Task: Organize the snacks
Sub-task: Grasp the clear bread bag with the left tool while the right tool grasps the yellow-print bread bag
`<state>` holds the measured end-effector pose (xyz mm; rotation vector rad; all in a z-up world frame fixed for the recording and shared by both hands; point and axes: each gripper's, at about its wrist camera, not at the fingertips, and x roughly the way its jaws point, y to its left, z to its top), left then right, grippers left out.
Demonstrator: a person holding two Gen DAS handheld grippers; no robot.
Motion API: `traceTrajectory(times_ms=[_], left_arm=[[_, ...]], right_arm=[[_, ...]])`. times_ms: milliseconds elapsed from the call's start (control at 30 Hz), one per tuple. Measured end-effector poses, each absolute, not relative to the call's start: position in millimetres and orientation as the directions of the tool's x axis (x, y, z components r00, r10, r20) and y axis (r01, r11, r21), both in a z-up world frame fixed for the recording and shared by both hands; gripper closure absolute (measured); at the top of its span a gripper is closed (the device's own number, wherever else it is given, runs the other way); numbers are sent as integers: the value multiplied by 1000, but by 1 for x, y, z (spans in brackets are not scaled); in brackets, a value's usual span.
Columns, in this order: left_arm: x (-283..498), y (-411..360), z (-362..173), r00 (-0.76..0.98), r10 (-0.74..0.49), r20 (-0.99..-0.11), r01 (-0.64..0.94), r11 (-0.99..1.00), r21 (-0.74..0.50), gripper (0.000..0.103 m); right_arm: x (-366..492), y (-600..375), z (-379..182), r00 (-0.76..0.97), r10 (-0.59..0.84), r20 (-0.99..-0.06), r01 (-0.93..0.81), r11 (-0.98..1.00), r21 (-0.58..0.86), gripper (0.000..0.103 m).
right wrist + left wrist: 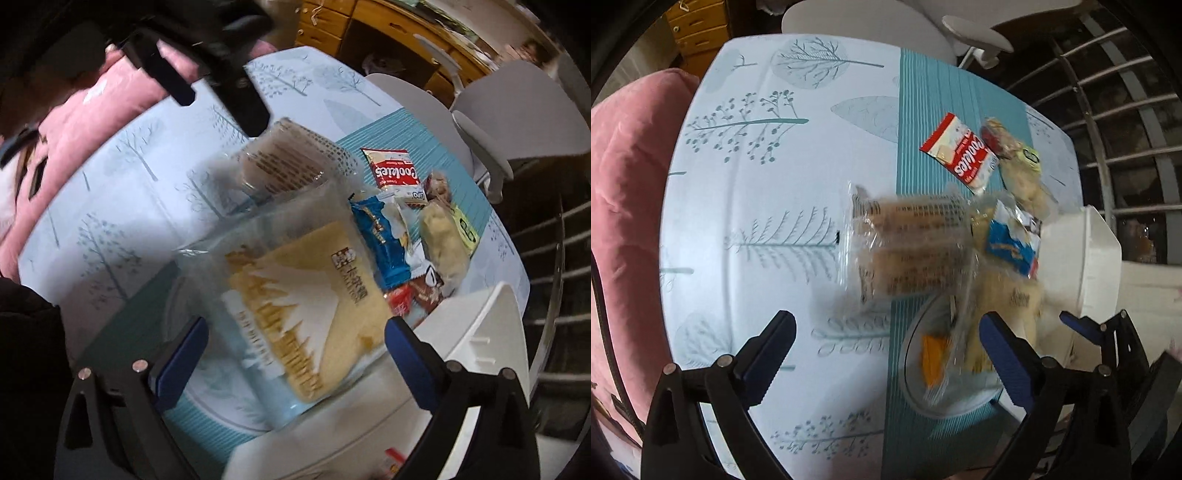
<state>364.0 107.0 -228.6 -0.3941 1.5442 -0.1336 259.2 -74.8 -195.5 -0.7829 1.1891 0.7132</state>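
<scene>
Left gripper: jaws spread wide, nothing pinched, pointing down at the bench.
Right gripper: jaws spread, the clear cake packet lying loose between them.
Biscuit packet: at 12 o'clock of the left jaws.
Red cookies packet: at 1 o'clock.
White bin: at 3 o'clock.

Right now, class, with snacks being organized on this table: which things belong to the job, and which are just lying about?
Belongs to the job:
- red cookies packet
- clear biscuit pack
- yellow cake packet
- blue wrapper
- white bin

Just lying about:
- pink cushion
- white chair
- wooden drawers
</scene>
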Motion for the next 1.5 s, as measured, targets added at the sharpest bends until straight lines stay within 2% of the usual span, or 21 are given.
traceTrajectory(times_ms=[167, 567, 1200, 1300, 1367, 1500], left_arm=[[387, 98, -254, -22, -294, -956, -191, 940, -285, 1], [426, 73, -296, -106, -305, -947, -233, 933, -274, 1], [463, 49, -330, -148, -239, -960, -259, 946, -195, 0], [458, 51, -323, -131, -230, -964, -257, 947, -191, 8], [451, 49, -314, -110, -226, -968, -251, 949, -193, 22], [446, 50, -307, -91, -251, -964, -267, 938, -219, 26]], right_arm=[[269, -68, -213, 188, 41, -981, -849, 508, -142, 1], [287, -53, -238, 145, 34, -989, -896, 429, -116, 0], [285, -39, -252, 180, -4, -984, -836, 527, -155, 0], [286, -39, -250, 184, -7, -983, -829, 537, -159, 3], [288, -39, -249, 182, -3, -983, -821, 550, -154, 9], [291, -44, -248, 164, 1, -986, -804, 579, -134, 12]])
